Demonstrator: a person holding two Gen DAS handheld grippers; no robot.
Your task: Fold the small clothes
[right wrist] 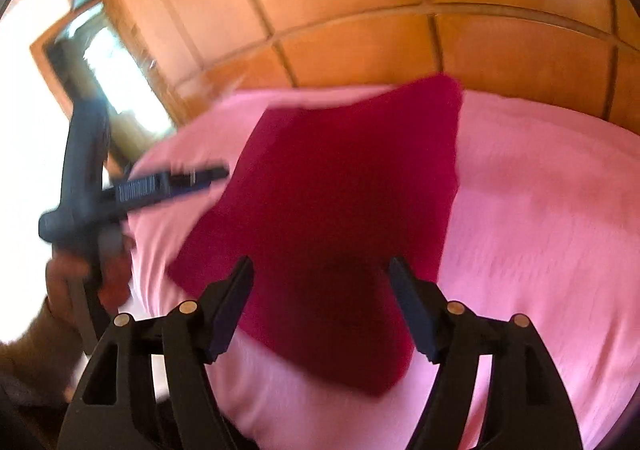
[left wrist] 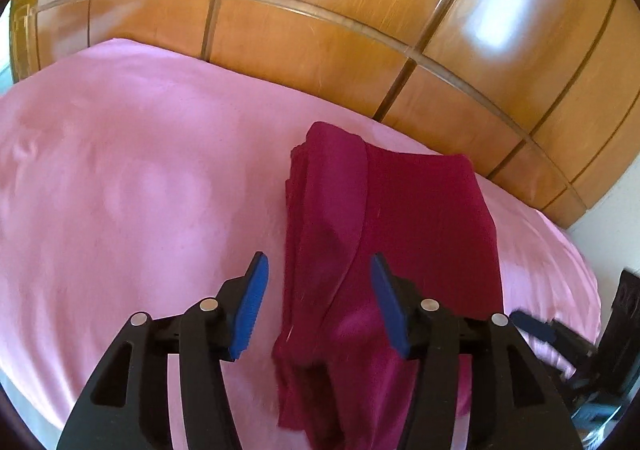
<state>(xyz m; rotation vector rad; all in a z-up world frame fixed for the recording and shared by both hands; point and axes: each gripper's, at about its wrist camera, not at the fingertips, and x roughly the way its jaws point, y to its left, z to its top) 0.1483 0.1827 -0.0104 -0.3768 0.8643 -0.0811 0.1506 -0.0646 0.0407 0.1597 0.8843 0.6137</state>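
Observation:
A dark red folded garment (left wrist: 384, 234) lies on the pink bed sheet (left wrist: 140, 178); it also shows in the right wrist view (right wrist: 344, 206) as a flat folded shape. My left gripper (left wrist: 318, 270) is open, its blue pads apart above the garment's near left edge, holding nothing. My right gripper (right wrist: 320, 270) is open above the garment's near part, empty. The left gripper also shows blurred at the left of the right wrist view (right wrist: 168, 182), over the sheet beside the garment. Part of the right gripper (left wrist: 536, 326) shows at the right of the left wrist view.
A glossy wooden wardrobe (left wrist: 320, 22) stands behind the bed. A mirror or window panel (right wrist: 108, 62) is at the left in the right wrist view. The bed edge curves down at the right (left wrist: 576, 270). A dark object (left wrist: 624, 330) stands by the bed's right side.

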